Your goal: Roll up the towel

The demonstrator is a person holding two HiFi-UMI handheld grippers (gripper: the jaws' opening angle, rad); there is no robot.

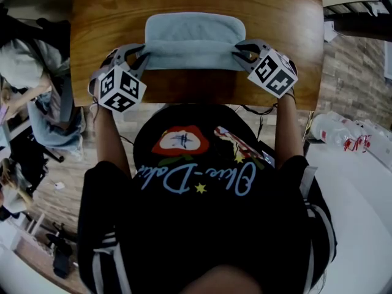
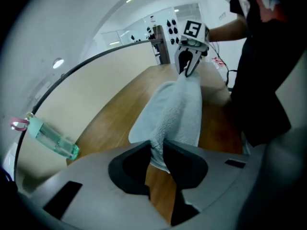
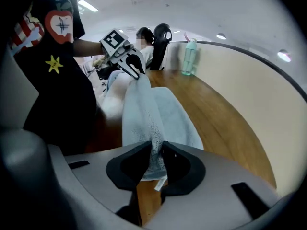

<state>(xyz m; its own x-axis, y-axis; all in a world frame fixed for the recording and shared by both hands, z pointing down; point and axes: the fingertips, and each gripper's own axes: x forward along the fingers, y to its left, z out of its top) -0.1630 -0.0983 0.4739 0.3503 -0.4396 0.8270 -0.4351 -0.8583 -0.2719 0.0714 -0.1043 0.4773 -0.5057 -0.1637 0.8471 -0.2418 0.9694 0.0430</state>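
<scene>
Clamped tight: left tool (image 1: 139, 52) and right tool (image 1: 240, 51) each pinch a near towel (image 1: 195, 38) corner, toward the table's (image 1: 110, 17) near edge — only gripper views catch the bottle (image 3: 190, 56).

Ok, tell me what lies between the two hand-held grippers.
The towel spans that stretch: the left hand-held gripper and the right hand-held gripper each pinch a near corner. The head view shows it.

On table (image 1: 288, 29): towel (image 1: 195, 35); left gripper (image 1: 139, 55) at left end, right gripper (image 1: 240, 52) opposite.
</scene>
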